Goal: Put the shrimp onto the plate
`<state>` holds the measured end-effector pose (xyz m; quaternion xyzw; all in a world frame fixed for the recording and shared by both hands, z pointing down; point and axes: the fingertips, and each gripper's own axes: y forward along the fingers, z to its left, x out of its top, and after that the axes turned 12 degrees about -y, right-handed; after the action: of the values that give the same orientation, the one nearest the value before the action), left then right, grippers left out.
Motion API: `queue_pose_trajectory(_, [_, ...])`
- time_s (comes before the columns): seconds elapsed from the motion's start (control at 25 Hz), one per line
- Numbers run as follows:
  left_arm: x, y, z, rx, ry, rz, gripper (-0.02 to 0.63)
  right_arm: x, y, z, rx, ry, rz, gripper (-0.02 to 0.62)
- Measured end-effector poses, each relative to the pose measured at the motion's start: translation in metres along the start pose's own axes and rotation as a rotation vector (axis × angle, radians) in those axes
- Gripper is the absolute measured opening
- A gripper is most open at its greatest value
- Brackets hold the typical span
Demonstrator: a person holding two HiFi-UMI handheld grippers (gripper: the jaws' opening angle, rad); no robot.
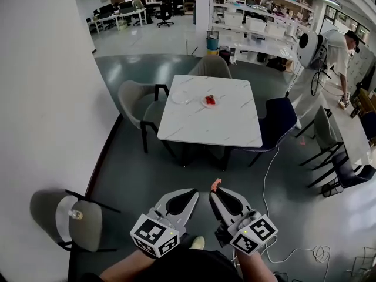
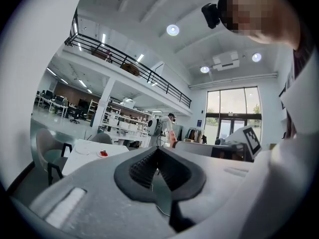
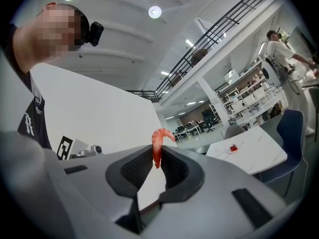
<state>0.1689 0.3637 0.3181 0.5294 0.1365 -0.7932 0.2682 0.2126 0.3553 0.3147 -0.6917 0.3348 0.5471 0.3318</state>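
A small orange-pink shrimp [image 3: 158, 144] sticks up from the tip of my right gripper [image 3: 157, 159], which is shut on it. In the head view the shrimp [image 1: 216, 184] shows at that gripper's tip [image 1: 215, 192], low and well short of the white table [image 1: 205, 128]. On the table a small plate [image 1: 210, 101] carries something red, and an empty clear plate [image 1: 181, 97] lies left of it. My left gripper [image 1: 192, 192] is held beside the right one, with its jaws shut on nothing [image 2: 157, 152]. The far plate with the red item [image 2: 103, 154] [image 3: 233, 148] shows in both gripper views.
Grey chairs [image 1: 138, 101] stand left of and behind the table, a dark blue chair [image 1: 279, 119] to its right. A person in white [image 1: 320, 54] stands at the far right. A white cable [image 1: 267, 187] runs over the floor. Another chair [image 1: 79, 222] stands near the white wall at lower left.
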Motion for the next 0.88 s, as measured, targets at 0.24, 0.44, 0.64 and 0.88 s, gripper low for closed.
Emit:
queue_pose_trajectory(0.24, [0.006, 0.007, 0.015, 0.037, -0.001, -0.011, 0.009, -0.004, 0.011, -0.007, 0.012, 0.025, 0.012, 0.054])
queue_pose_trajectory(0.44, [0.015, 0.023, 0.046, 0.04, -0.018, -0.018, 0.009, -0.009, 0.04, -0.023, 0.009, 0.025, 0.032, 0.054])
queue_pose_trajectory(0.64, [0.039, 0.053, 0.097, 0.036, -0.003, -0.029, 0.009, -0.008, 0.091, -0.051, -0.008, 0.015, 0.05, 0.054])
queue_pose_trajectory(0.88, [0.083, 0.094, 0.159, -0.005, 0.01, -0.038, 0.009, 0.003, 0.167, -0.086, -0.033, -0.008, 0.043, 0.054])
